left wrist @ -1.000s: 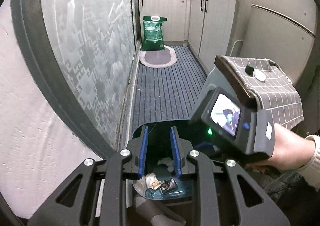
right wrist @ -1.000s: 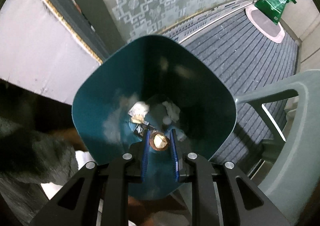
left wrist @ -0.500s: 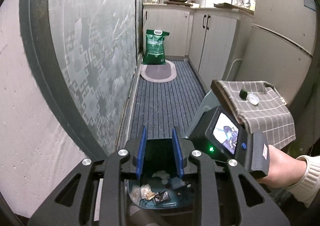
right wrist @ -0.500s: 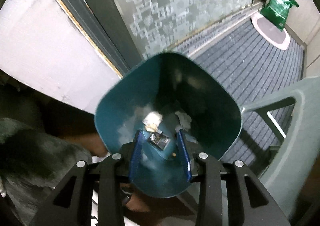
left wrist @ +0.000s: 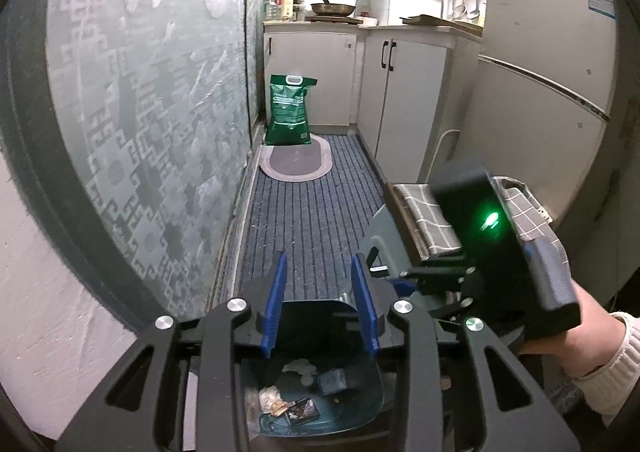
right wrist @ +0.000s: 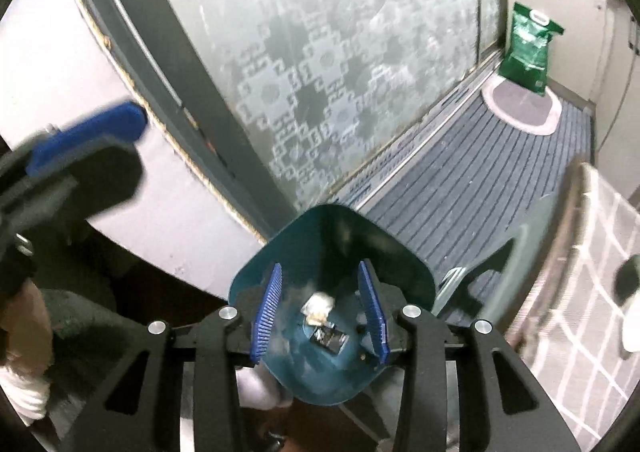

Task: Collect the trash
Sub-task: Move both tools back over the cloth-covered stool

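Left claw (left wrist: pixel 320 304) spread | right claw (right wrist: pixel 320 310) spread | teal bin (right wrist: pixel 332 236): crumpled paper (right wrist: pixel 317 306), dark wrapper (right wrist: pixel 329 338)

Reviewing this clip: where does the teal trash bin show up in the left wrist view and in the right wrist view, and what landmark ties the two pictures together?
Left wrist view: the teal trash bin sits at bottom centre, below the open left gripper, scraps inside.
Right wrist view: the bin is lower centre, seen from above, behind the open right gripper.
Shared landmark: the green bag standing at the far end of the striped floor mat.
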Available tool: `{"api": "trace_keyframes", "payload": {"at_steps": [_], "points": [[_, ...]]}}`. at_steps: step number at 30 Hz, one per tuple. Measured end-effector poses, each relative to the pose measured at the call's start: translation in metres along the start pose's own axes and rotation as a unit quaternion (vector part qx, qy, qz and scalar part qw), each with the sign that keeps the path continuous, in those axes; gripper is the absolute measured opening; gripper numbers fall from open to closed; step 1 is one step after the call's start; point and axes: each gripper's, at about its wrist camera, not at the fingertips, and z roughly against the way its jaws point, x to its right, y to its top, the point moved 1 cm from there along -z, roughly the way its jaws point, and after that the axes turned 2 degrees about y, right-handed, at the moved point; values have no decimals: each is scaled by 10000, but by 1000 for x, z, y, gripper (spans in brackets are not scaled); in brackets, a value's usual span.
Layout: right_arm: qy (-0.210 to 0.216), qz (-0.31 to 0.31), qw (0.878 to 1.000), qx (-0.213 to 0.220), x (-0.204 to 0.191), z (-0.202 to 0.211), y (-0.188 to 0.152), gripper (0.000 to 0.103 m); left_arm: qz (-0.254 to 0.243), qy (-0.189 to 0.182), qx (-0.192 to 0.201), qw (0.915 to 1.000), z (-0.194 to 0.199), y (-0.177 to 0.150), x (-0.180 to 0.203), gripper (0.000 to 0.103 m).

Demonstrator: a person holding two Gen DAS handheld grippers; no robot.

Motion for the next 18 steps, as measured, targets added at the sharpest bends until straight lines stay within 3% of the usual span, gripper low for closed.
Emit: {"api": "trace_keyframes", "payload": {"at_steps": [8, 18], "points": [[-212, -262, 9970, 694, 34, 56, 0, 47, -86, -156, 9, 9998, -12, 8, 25, 41], [-892, -701, 9896, 889, 97, 88, -23, 50, -181, -380, -14, 9991, -30, 15, 57, 49]]}}
